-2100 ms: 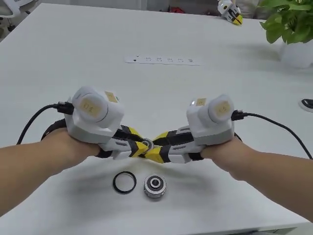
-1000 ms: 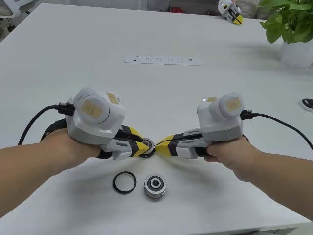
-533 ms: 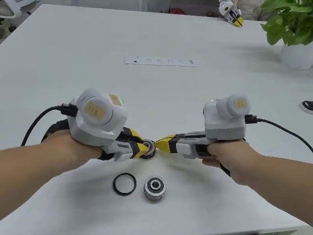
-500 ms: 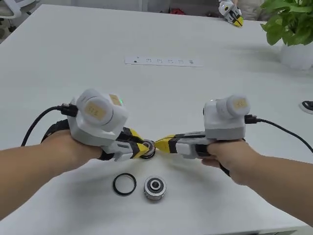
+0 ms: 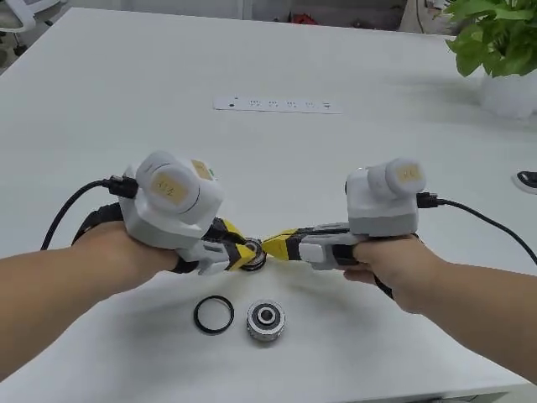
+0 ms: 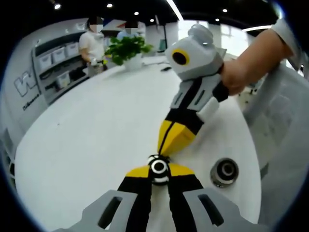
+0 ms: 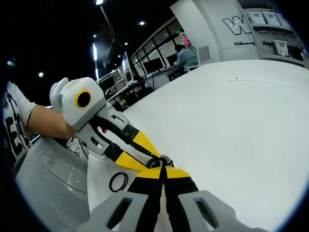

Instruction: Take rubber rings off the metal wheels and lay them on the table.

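Rubber ring (image 5: pixel 214 314) one lies on the table (image 5: pixel 168 75) beside its bare wheel (image 5: pixel 266 320). The second wheel (image 6: pixel 159 166), ring apparently still on, is clamped in the left gripper (image 5: pixel 245 253); the right gripper (image 5: pixel 273 246) is pinched closed at its rim.

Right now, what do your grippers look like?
The left gripper and right gripper match: rounded white-and-grey bodies, black jaws with yellow tips, a tan sticker on each round end. A black cable leaves each. No sleeves cover the forearms.
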A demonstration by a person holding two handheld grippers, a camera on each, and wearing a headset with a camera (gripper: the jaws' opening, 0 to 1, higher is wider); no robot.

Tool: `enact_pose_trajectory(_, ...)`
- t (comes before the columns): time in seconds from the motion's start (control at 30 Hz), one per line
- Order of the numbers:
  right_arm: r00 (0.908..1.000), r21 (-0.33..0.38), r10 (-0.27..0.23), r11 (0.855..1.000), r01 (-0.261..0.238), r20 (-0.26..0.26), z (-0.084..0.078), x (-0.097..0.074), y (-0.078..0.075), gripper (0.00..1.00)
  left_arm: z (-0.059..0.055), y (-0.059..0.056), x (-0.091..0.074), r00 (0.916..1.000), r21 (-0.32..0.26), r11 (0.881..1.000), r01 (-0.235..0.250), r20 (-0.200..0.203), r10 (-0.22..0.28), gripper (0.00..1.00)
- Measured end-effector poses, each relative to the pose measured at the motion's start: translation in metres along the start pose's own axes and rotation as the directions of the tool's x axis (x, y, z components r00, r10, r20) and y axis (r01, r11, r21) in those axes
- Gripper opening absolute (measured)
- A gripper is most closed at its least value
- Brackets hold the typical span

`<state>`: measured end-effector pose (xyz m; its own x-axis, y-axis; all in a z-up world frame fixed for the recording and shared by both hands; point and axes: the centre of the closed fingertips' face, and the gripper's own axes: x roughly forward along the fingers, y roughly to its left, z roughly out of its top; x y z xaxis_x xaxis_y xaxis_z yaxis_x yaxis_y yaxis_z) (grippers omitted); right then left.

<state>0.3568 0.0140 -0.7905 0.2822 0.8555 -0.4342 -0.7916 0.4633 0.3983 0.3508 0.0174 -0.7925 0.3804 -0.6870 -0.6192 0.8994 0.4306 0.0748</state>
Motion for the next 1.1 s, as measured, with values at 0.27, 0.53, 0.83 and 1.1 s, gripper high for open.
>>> enact_pose_trajectory(0.27,1.0,-0.003,0.006,1.0,-0.006,0.0,0.0,0.001,0.003,0.0,0.0,0.001,0.0,1.0,0.006,1.0,-0.003,-0.003,0.003,0.12)
enact_pose_trajectory(0.53,0.9998,-0.016,0.018,1.0,-0.018,0.0,0.001,0.002,0.006,0.0,-0.001,0.002,0.001,1.0,0.003,1.0,-0.004,-0.001,0.004,0.12)
enact_pose_trajectory(0.83,0.9984,-0.023,0.054,0.998,-0.054,0.013,0.007,0.006,0.015,0.0,0.0,0.002,0.002,1.0,-0.009,1.0,-0.007,-0.003,0.007,0.12)
enact_pose_trajectory(1.1,0.9995,0.0,0.024,1.0,-0.024,0.023,0.006,0.001,0.009,0.0,0.0,0.001,0.001,1.0,0.006,1.0,-0.004,0.002,0.004,0.13)
